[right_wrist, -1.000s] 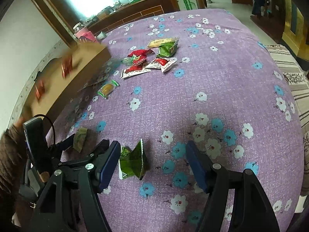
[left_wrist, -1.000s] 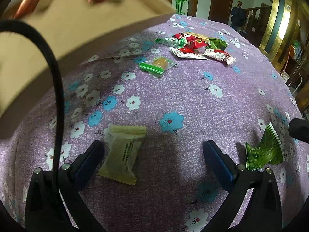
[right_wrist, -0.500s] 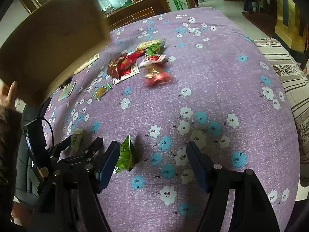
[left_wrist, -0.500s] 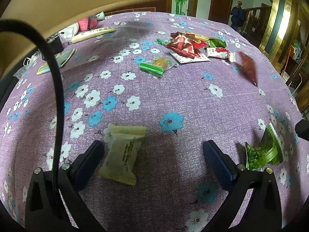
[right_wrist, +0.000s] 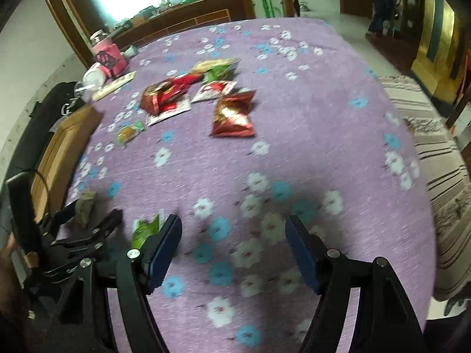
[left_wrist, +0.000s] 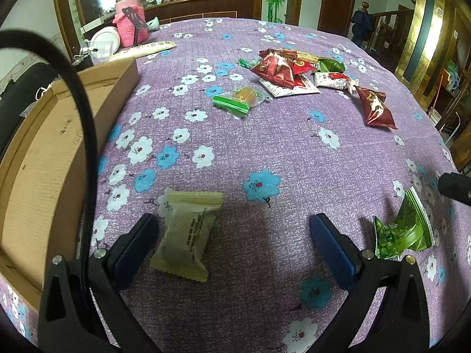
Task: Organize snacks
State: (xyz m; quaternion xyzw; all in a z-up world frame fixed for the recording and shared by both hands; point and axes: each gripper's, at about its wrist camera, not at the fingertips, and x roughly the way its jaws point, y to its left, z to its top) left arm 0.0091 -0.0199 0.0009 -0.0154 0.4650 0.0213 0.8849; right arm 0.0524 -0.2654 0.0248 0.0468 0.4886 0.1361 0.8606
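Observation:
My left gripper (left_wrist: 235,235) is open and low over the purple flowered tablecloth (left_wrist: 265,147). A pale olive snack packet (left_wrist: 188,232) lies flat between its fingers, close to the left one. A green snack packet (left_wrist: 403,229) lies just right of it. My right gripper (right_wrist: 232,235) is open and empty; the green packet (right_wrist: 145,229) sits outside its left finger. A pile of red, green and white packets (left_wrist: 294,70) lies farther back, with a dark red packet (left_wrist: 375,107) apart on the right and a green-ended clear sweet (left_wrist: 241,98) nearer. A cardboard box (left_wrist: 38,153) stands open at the left.
A pink-sleeved jar (left_wrist: 129,25), a white cup (left_wrist: 103,41) and a long flat packet (left_wrist: 144,50) sit at the table's far left. My left gripper's black cable (left_wrist: 88,123) arcs across the box. A striped cushion (right_wrist: 435,161) lies off the table's right edge.
The cardboard box, held tipped overhead, has dropped red packets onto the table and now stands at the left. My right gripper has shifted right, off the green packet. The left gripper has not moved.

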